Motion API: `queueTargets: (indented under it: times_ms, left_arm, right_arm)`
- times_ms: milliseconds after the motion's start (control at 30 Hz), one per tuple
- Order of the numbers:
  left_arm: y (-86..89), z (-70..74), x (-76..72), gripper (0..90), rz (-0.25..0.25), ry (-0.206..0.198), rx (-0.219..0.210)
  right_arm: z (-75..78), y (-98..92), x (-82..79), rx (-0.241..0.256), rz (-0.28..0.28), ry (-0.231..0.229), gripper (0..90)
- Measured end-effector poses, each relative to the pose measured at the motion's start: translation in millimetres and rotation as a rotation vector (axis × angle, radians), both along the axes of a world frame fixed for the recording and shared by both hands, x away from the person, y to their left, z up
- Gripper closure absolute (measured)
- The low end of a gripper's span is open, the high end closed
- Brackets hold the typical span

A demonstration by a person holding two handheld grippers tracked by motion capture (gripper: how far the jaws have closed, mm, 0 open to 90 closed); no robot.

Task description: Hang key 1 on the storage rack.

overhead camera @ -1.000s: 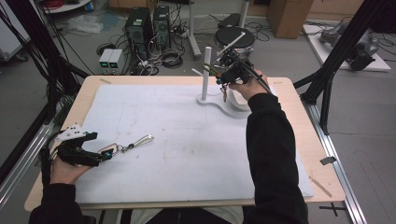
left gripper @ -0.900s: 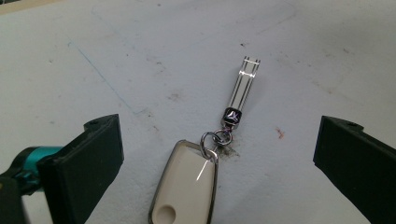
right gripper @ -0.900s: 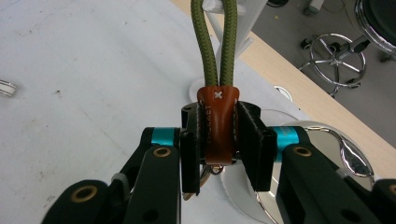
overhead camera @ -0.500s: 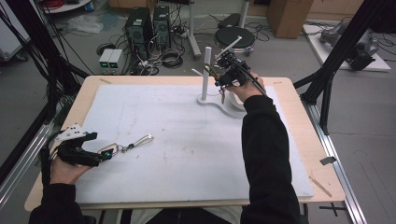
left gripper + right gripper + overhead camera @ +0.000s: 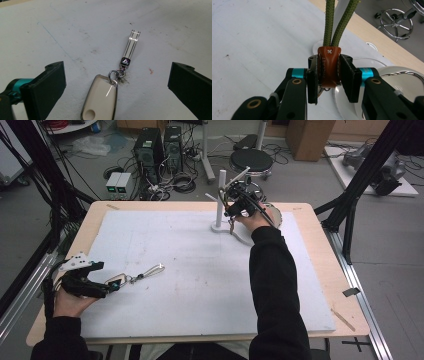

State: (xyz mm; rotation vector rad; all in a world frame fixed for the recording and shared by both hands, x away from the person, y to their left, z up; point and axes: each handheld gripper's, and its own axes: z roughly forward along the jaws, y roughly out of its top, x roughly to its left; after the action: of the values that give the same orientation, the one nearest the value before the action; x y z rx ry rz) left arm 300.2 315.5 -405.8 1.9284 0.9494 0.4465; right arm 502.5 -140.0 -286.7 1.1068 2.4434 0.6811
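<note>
Left tool (image 5: 113,82) is sitting at the near edge of the desk (image 5: 150,240), about 8 o'clock, jaws spread wide apart and gripping nothing. The white key fob (image 5: 101,98) is lying flat between them, its ring and a slim metal tag (image 5: 131,46) pointing away toward 1 o'clock; neither jaw is touching it.

Further out, toward 12 o'clock, the right tool (image 5: 329,80) is clamping the brown leather tab (image 5: 329,67) of a keychain, with the green cord loop (image 5: 337,22) rising from the tab. In the high view the right tool (image 5: 234,210) is hanging just beside the white peg stand (image 5: 220,200), near its slanted pegs.

Judging the step as hooking the cord loop over a peg. To do it well: keeping the clamp firm on the leather, tilting so the loop is opening toward the peg tip, sliding it fully down the peg before letting go, and not bumping the post. Whether the loop is already over a peg is too small to tell.
</note>
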Motion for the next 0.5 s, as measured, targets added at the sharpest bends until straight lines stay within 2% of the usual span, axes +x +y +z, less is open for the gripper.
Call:
queueTargets:
  times_ms: [200,233,267,367,467,500]
  left_arm:
    - [2.4,1.1,-0.5,2.0,0.006,-0.014,-0.003]
    - [2.4,1.0,-0.6,2.1,0.008,-0.014,-0.004]
    - [2.4,0.9,-0.5,2.1,0.008,-0.014,-0.004]
    - [1.8,0.7,-0.5,2.0,0.008,-0.012,-0.002]
    - [1.9,0.5,-0.3,2.0,0.014,-0.010,0.012]
    - [1.9,0.5,-0.3,2.0,0.014,-0.010,0.012]
  right_arm:
    - [-4.8,1.4,6.0,0.013,-0.014,0.002,67.6]
    - [-5.0,0.4,6.9,0.028,-0.017,0.015,59.2]
    - [-5.0,0.4,6.9,0.028,-0.017,0.015,59.2]
    - [-3.3,-2.5,6.8,0.051,-0.016,0.027,49.9]
    - [-2.4,-4.8,6.6,0.055,-0.018,0.033,29.3]
    - [-2.4,-5.6,6.7,0.048,-0.010,0.036,25.7]
